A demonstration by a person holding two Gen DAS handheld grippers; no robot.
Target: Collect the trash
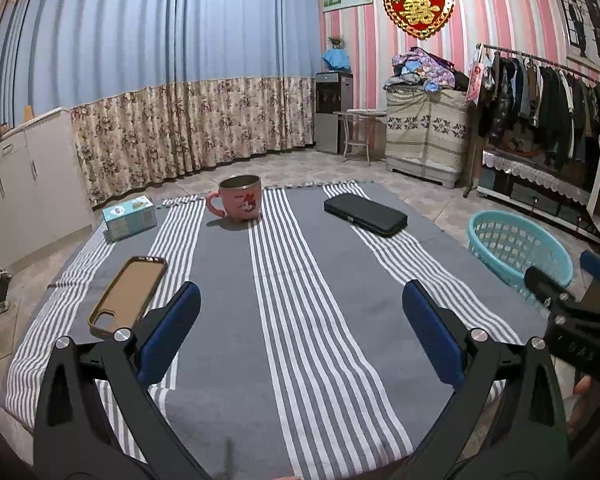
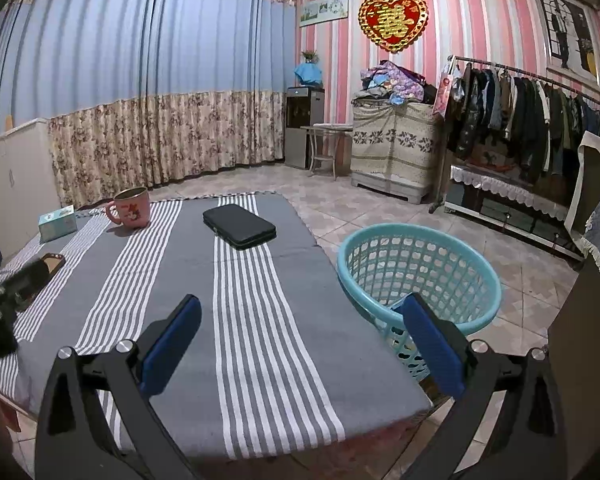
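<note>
Both claws wide open, holding nothing; no obvious trash on the worktop.

Left claw point(image 1: 300, 332) and right claw point(image 2: 300, 336) hover over the striped cloth point(image 1: 300, 280). Teal plastic basket point(image 2: 420, 264), perforated wall, sits on the floor just beside the worktop's right edge, looks empty. On the cloth: pink mug point(image 1: 240, 200), slick black flat case point(image 1: 366, 214), tan phone case point(image 1: 130, 294), cardboard tissue box point(image 1: 129, 217). Risk: none reads as trash, so a wrong pick is likely; loose cloth may bunch under the pads, flat cases may slip.
</note>
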